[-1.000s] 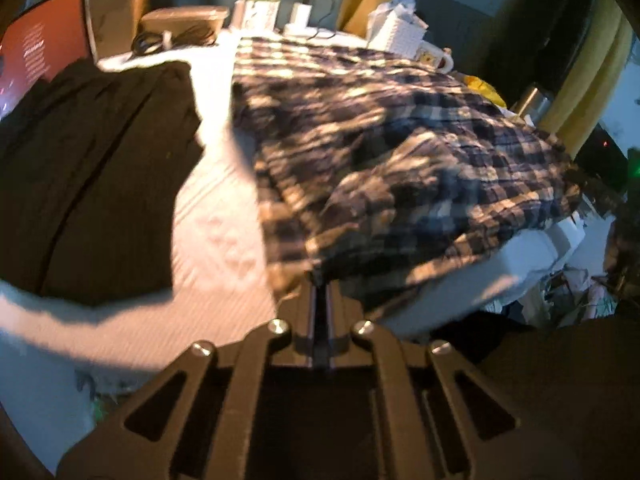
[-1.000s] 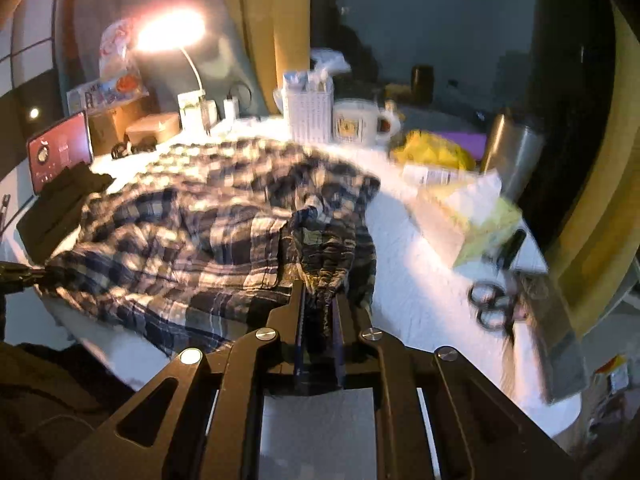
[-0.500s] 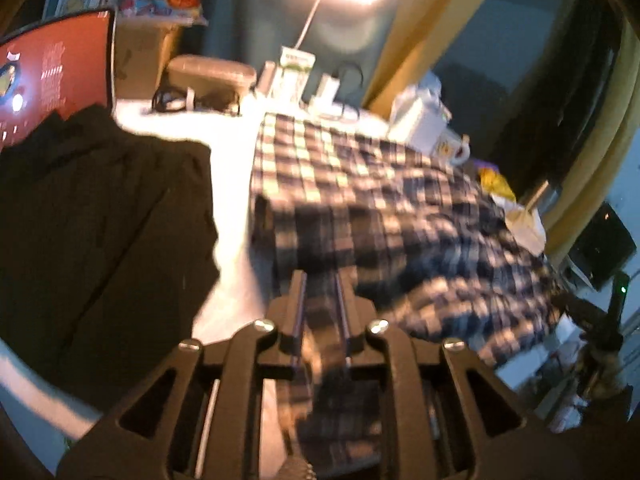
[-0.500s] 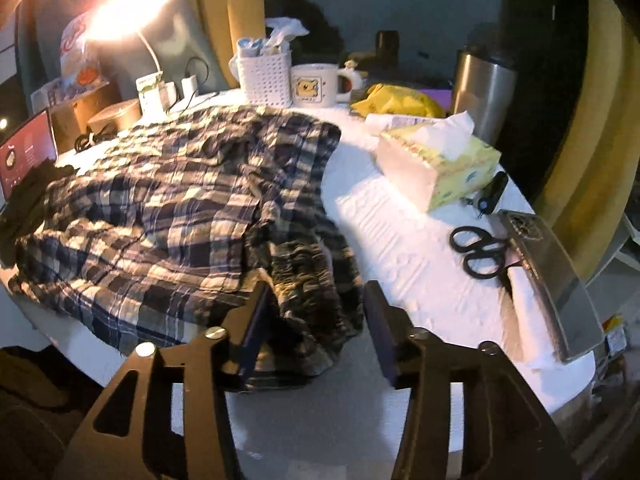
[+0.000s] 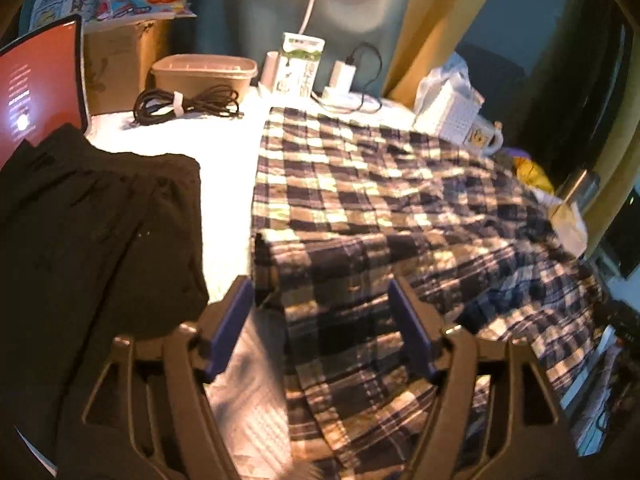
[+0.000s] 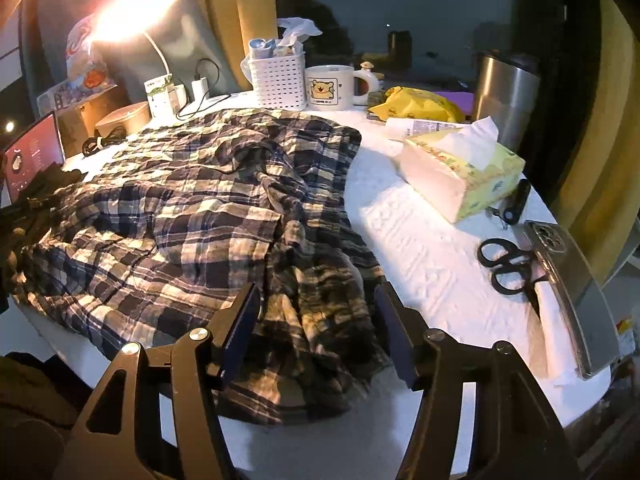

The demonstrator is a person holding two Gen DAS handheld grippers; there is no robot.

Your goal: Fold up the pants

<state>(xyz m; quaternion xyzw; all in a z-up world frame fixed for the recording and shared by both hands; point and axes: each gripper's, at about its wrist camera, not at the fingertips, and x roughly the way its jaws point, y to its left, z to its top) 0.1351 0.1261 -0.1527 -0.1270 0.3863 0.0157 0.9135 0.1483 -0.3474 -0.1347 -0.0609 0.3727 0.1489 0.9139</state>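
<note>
Across the middle of the white textured table (image 6: 420, 248) lie the navy-and-cream plaid flannel pants (image 6: 192, 216), spread wide, one end bunched in loose folds at the table's near edge and the other reaching toward the dark folded garment (image 5: 92, 232) at the left side. Over the bunched end the right gripper (image 6: 318, 320) hangs released, its blue-padded jaws spread wide on either side of the crumpled cloth and gripping nothing; whether the pads brush the fabric cannot be told. At the opposite end the left gripper (image 5: 320, 312) is likewise spread wide and empty, straddling a folded-over flap of the plaid pants (image 5: 380, 208) near the table's edge, with a strip of bare white table (image 5: 228, 184) between the pants and the dark garment. To the right of the pants a broad band of bare table runs to the yellow tissue box (image 6: 460, 176), the black-handled scissors (image 6: 506, 266) and a silver phone (image 6: 568, 292) at the right edge. Along the far edge stand a white perforated basket (image 6: 278, 80), a cream mug with a bear print (image 6: 328, 88), a steel tumbler (image 6: 506, 96), a lit desk lamp (image 6: 128, 16), a coiled black cable (image 5: 184, 104) and a red-screened tablet (image 5: 40, 88). Both grippers point forward and slightly downward over the cloth.
</note>
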